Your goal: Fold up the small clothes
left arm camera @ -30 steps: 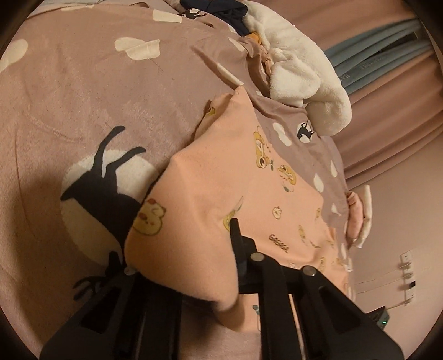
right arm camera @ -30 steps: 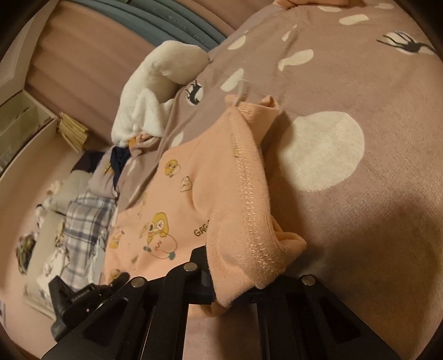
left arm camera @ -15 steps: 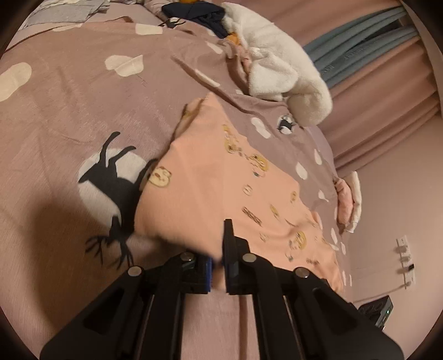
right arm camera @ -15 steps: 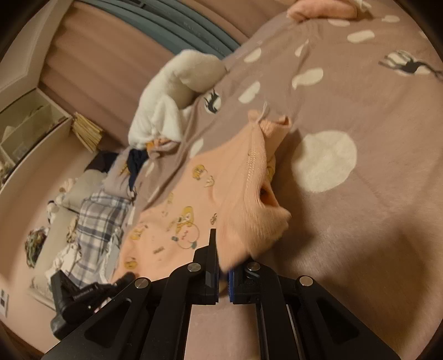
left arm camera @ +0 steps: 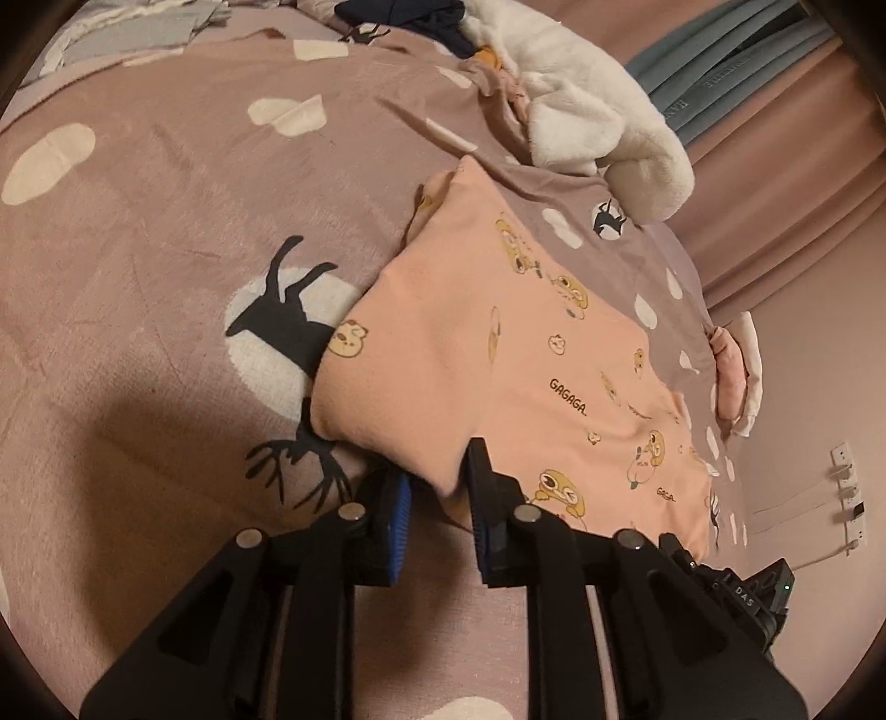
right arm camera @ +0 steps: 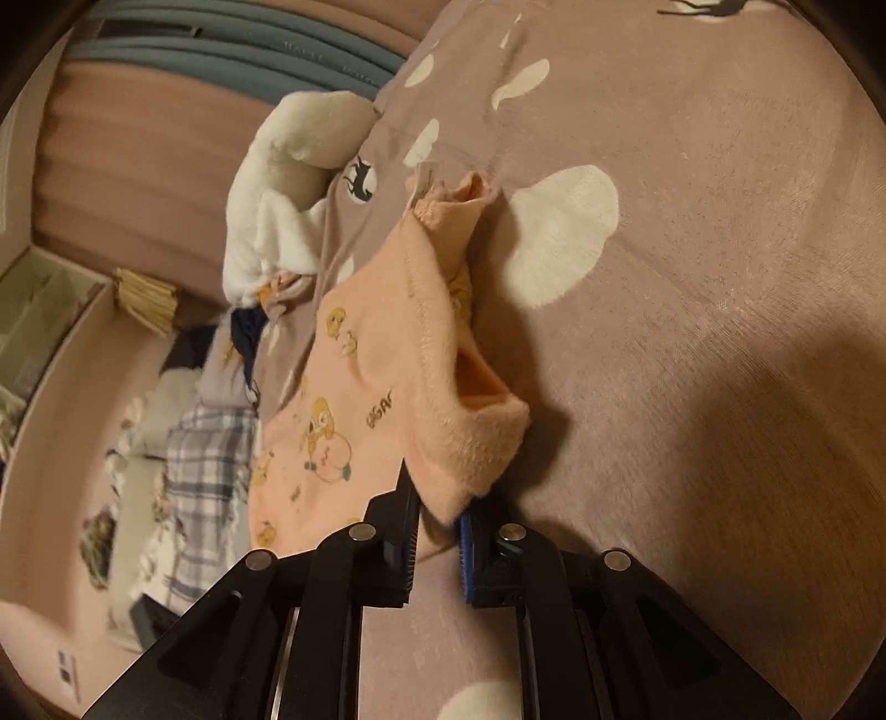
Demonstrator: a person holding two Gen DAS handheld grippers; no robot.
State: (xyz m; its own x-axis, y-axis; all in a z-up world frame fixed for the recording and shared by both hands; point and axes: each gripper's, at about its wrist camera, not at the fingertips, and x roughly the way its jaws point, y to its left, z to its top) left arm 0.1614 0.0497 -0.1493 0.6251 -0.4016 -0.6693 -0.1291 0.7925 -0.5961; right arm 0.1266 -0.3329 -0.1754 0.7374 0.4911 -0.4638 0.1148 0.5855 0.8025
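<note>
A small peach garment (left arm camera: 498, 354) printed with yellow cartoon animals lies folded over on the mauve bedspread (left arm camera: 166, 221). My left gripper (left arm camera: 437, 498) stands open, its jaws either side of the garment's near folded edge. In the right wrist view the same garment (right arm camera: 387, 360) shows its stitched hem and a cuff opening. My right gripper (right arm camera: 437, 531) stands open too, with the garment's near corner hanging between the jaws.
A white fluffy blanket (left arm camera: 598, 111) and dark clothes (left arm camera: 410, 16) are piled at the far end of the bed. A pink folded item (left arm camera: 731, 376) lies at the bed's edge. A plaid cloth (right arm camera: 205, 459) and shelves (right arm camera: 44, 310) stand beside the bed.
Both grippers were shut on the garment's edge half a second ago and have opened. The garment has settled lower onto the bedspread, folded over.
</note>
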